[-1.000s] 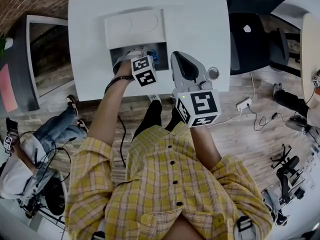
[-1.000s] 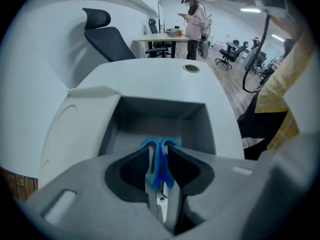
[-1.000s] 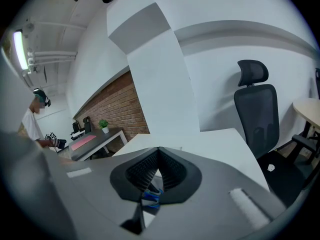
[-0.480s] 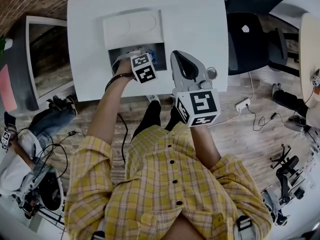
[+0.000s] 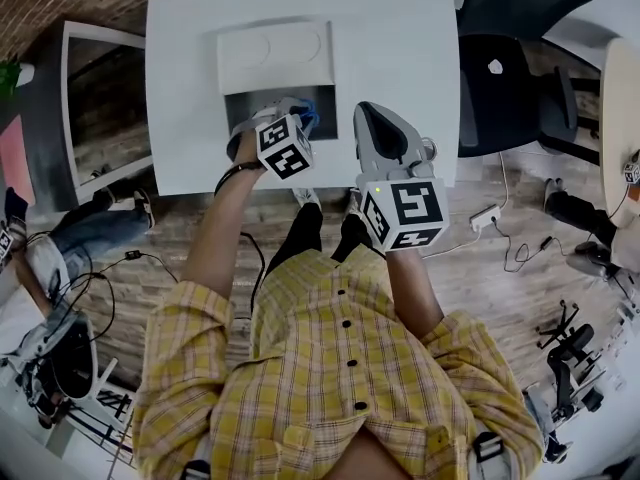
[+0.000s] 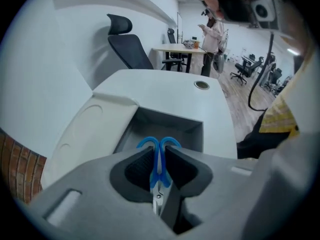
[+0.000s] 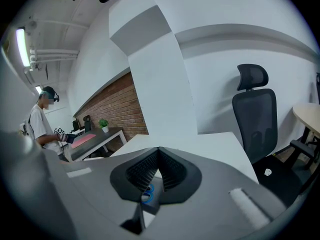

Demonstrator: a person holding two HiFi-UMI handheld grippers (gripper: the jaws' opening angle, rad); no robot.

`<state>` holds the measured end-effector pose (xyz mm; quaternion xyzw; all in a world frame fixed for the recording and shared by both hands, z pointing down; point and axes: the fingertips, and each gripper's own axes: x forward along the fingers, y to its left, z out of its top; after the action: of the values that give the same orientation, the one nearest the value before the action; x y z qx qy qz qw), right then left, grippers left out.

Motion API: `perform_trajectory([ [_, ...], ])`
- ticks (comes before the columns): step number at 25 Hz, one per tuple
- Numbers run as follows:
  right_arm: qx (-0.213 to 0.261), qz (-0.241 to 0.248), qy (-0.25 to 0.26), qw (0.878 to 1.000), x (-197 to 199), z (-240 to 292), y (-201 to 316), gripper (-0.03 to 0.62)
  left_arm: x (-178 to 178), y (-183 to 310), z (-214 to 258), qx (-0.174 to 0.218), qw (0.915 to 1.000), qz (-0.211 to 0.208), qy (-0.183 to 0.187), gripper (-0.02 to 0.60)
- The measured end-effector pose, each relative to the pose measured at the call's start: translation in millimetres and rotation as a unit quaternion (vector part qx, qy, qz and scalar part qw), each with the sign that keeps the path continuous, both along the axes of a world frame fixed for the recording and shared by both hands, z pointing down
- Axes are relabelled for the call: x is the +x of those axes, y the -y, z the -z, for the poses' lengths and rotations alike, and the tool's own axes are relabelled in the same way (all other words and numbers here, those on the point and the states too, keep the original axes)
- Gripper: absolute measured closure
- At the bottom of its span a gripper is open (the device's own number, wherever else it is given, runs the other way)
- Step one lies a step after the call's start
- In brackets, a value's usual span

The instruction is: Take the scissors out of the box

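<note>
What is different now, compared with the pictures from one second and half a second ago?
The left gripper, shut on the blue scissors, seems to have lifted slightly above the open box. The handles show at its tip throughout, so no new grasp is seen. The seated person at the left has shifted further left. The right gripper stays shut beside the box, holding nothing.
</note>
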<state>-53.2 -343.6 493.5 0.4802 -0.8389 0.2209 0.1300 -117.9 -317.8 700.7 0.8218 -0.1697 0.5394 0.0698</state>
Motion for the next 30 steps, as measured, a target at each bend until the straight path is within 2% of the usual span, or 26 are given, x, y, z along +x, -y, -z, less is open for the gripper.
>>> perform_trajectory([
  [5,0.007,0.007,0.003,1.000,-4.0,13.4,-7.6,0.589,-12.1,1.7,23.9,0.049,0.9971,0.057,-0.016,0.505],
  [17,0.028,0.026,0.010,0.999,-2.9,33.2,-18.8,0.589,-14.6,1.4,66.8,0.097,0.9883,0.112,-0.037,0.506],
  [22,0.041,0.033,0.012,0.999,-3.7,44.7,-27.2,0.589,-14.3,-2.6,98.1,0.117,0.9774,0.159,-0.075,0.506],
  [30,0.063,0.045,0.018,0.997,-4.7,66.6,-36.0,0.589,-21.9,-10.8,136.0,0.147,0.9501,0.246,-0.123,0.505],
])
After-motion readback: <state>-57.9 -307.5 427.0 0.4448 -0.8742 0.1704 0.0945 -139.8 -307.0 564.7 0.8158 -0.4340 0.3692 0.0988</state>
